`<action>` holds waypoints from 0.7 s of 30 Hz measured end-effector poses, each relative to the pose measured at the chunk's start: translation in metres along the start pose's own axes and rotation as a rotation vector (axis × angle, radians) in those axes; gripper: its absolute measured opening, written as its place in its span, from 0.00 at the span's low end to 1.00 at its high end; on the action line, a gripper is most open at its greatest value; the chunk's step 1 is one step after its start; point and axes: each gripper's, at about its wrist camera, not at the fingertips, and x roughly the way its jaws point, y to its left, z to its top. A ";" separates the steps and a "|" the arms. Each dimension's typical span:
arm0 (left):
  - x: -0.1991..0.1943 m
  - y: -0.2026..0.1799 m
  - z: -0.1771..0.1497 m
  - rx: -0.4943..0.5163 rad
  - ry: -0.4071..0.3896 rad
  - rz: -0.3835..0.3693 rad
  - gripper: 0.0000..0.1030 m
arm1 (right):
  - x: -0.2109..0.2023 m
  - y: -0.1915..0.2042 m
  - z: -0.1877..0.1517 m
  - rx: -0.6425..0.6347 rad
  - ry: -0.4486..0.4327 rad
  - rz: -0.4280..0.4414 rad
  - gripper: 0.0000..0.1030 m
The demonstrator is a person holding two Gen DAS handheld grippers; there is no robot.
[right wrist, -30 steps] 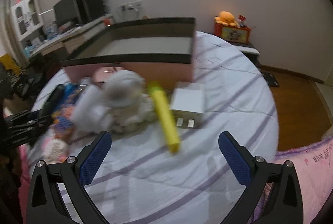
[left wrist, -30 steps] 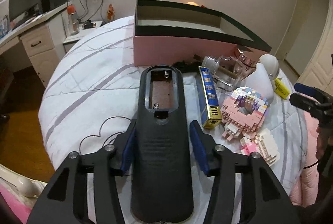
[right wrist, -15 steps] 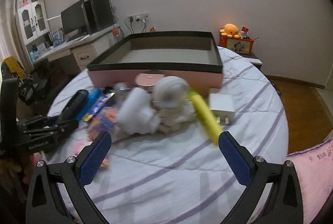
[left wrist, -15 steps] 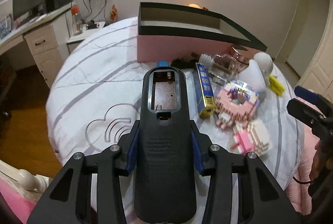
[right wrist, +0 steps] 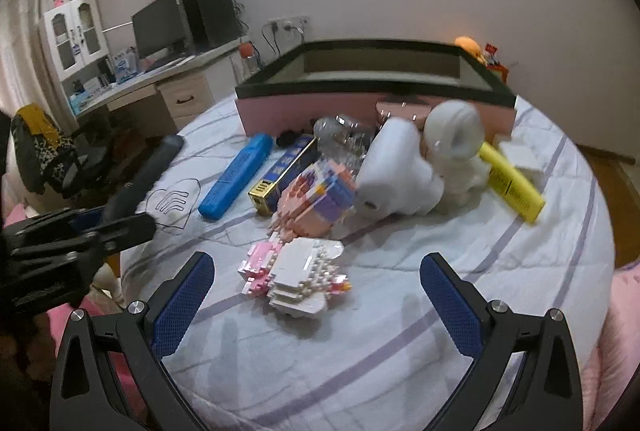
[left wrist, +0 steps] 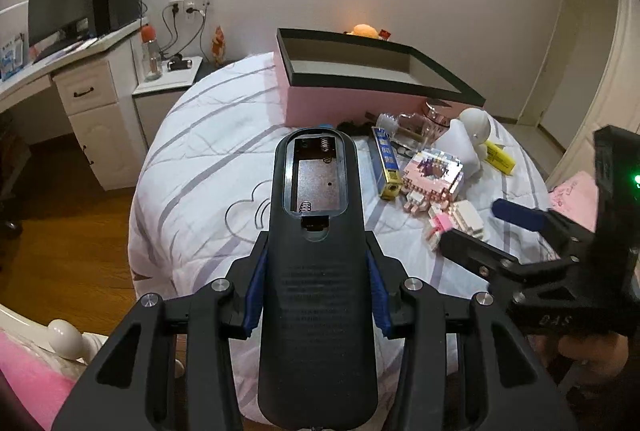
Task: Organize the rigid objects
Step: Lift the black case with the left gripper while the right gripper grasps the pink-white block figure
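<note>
My left gripper is shut on a black remote, held back-up with its battery bay open and lifted off the bed. The right wrist view shows that remote at the left. My right gripper stands open above a white and pink brick model, with nothing between its fingers. Behind lie a pink brick model, a blue case, a blue and gold box, a glass bottle, white figures and a yellow box. An empty pink box with a black rim stands at the back.
Everything lies on a round bed with a striped white quilt. A desk with a monitor and a nightstand stand to the left of it. Wooden floor surrounds the bed. A white charger lies by the yellow box.
The left jaws closed onto the black remote, then drew back and up with it. The right gripper swept left across the bed, from the yellow box to over the white brick model.
</note>
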 end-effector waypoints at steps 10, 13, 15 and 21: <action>-0.007 0.001 -0.006 0.001 0.001 -0.025 0.42 | 0.022 0.012 -0.003 -0.045 0.003 -0.033 0.65; -0.005 0.000 -0.004 -0.022 0.003 -0.042 0.42 | 0.019 0.006 -0.002 -0.055 0.013 -0.008 0.61; -0.004 -0.001 -0.002 -0.034 0.003 -0.061 0.42 | 0.017 0.004 -0.003 -0.073 0.019 0.010 0.61; -0.003 -0.008 0.002 -0.040 0.001 -0.116 0.42 | 0.006 -0.007 -0.006 -0.061 0.032 0.064 0.61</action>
